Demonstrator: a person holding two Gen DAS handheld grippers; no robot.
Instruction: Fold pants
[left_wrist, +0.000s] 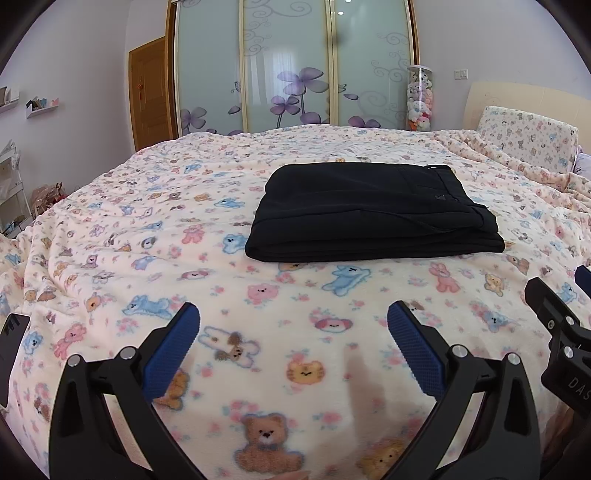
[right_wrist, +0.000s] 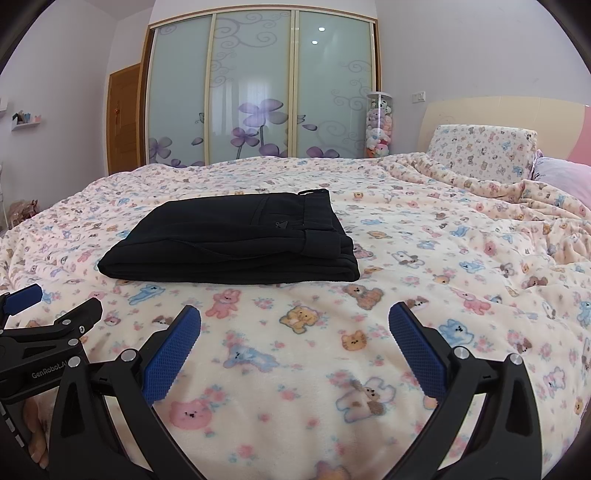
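The black woven fabric pants (left_wrist: 376, 212) lie folded into a flat rectangle on the cream animal-print fleece blanket (left_wrist: 295, 354), at 12 o'clock from both tools. The left gripper (left_wrist: 293, 343) and right gripper (right_wrist: 294, 343) hover with jaws spread wide, holding nothing. The cloth looks soft, light and limp; grip any further fold at the stacked edge corners.

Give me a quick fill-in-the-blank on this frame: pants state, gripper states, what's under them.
1. The pants lie ____ in a stack on the blanket.
2. The left gripper and right gripper are both ____.
3. The pants' colour is ____.

Missing words: folded; open; black
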